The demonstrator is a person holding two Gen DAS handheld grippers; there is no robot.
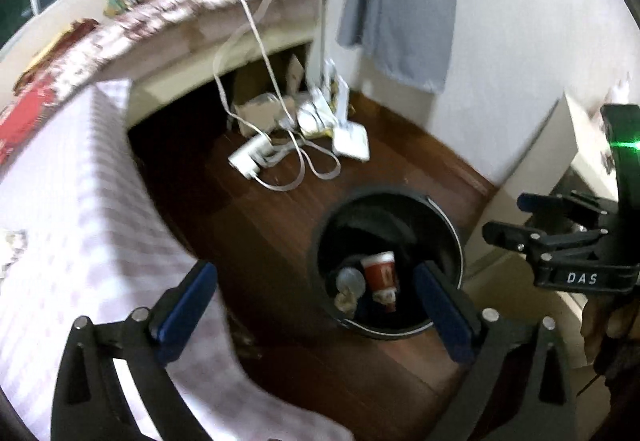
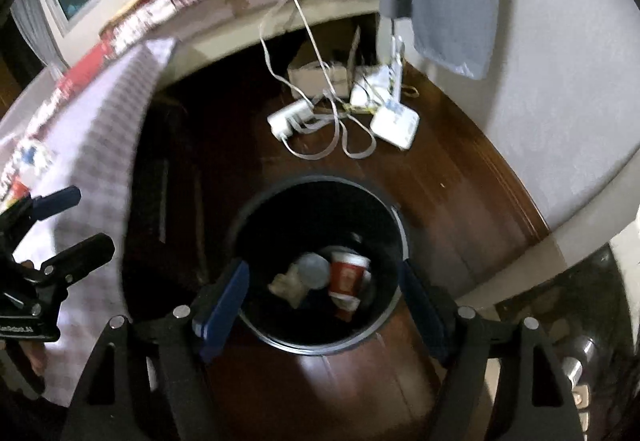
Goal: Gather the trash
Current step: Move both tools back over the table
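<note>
Both claws point steeply down over the black bin (image 2: pixel 320 345) on the dark wood floor (image 2: pixel 440 177). The left claw (image 1: pixel 316 305) is spread wide and empty, offset towards the checked bed cover (image 1: pixel 80 201) beside the bin. The right claw (image 2: pixel 324 305) is spread too, empty, straddling the bin's near rim. Inside the bin lie a red paper cup (image 2: pixel 347 277), a clear lid (image 2: pixel 314 269) and crumpled paper (image 2: pixel 288 285). Beyond the bin, bare floor reaches to tangled white cables (image 2: pixel 320 129).

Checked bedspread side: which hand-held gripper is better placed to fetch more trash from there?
Left, probably. The left hand-held gripper is open, empty and overhangs the checked bedspread. The right hand-held gripper, open too, sits over the bin.
</note>
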